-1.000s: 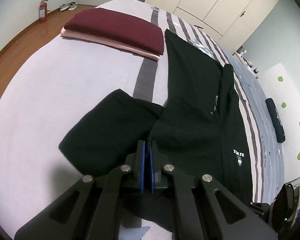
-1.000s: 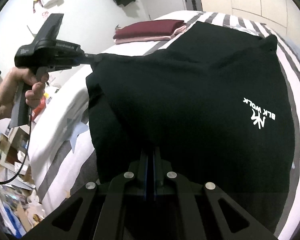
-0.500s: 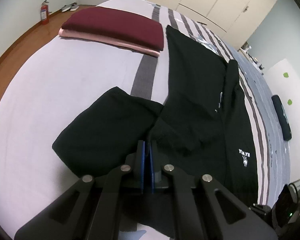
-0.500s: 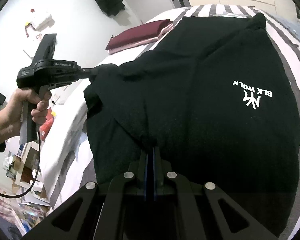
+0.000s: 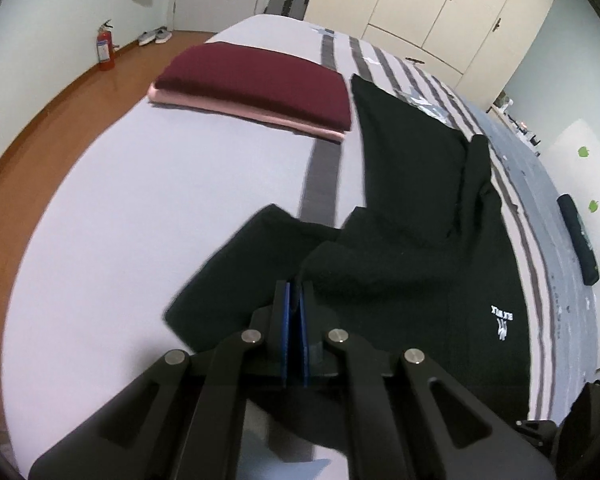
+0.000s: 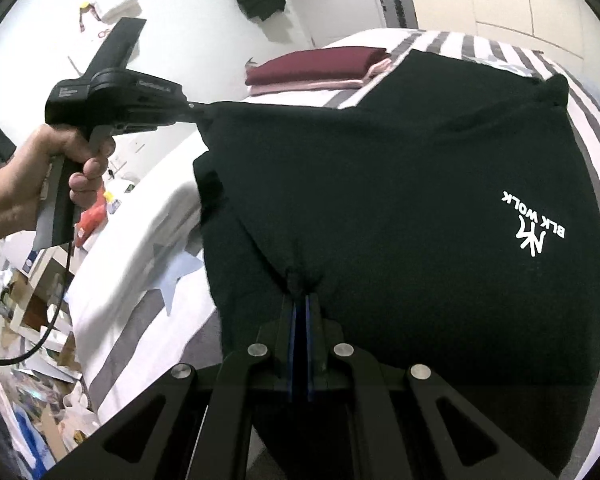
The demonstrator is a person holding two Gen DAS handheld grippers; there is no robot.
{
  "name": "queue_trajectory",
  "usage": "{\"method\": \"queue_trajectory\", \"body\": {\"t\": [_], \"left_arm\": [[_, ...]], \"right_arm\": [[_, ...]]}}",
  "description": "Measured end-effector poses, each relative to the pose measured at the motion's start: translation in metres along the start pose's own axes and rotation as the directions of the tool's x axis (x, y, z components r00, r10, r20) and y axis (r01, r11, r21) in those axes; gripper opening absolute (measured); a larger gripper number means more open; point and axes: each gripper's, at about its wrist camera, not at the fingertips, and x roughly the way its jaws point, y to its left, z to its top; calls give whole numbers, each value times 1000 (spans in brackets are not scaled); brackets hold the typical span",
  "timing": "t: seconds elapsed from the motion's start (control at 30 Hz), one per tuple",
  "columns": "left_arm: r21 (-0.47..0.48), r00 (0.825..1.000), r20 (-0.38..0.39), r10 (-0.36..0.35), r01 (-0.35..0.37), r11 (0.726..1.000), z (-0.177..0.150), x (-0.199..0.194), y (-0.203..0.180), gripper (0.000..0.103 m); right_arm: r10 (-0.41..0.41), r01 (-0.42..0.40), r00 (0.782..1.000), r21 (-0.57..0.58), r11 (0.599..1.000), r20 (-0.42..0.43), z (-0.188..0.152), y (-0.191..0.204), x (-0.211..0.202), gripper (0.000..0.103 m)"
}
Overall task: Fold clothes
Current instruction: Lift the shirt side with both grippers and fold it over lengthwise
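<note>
Left wrist view: my left claw (image 5: 294,300) is clenched on the near edge of the black shirt (image 5: 420,240), which lies soft and limp across the bed (image 5: 160,200).

Right wrist view: my right claw (image 6: 301,298) pinches the hem; the shirt looks light and floppy, best held at its corners.

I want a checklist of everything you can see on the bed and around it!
Surface: striped bed, mostly bare on one side.
Job's things: black T-shirt with white logo, partly lifted; maroon folded garment stacked on pink folded garment.
Clutter: dark pouch near the bed's edge; boxes and papers on the floor.
Grippers: left gripper and right gripper, jaws shut on shirt fabric; a hand holds the left.
Cables: black cable hanging from the left handle.
Surroundings: wardrobe, fire extinguisher, shoes.
</note>
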Motion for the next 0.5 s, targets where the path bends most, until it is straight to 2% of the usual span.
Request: {"method": "queue_trajectory", "body": {"t": [0.23,0.5], "left_arm": [[-16,999,1,49,-49,999,1,2,37,3],[-7,996,-48,73,-73,997,-4,20,63,3]], "right_arm": [[3,-5,1000,-73,997,-15,8,35,20,4],[-23,17,999,-118,993,-48,9,61,46,4]]}}
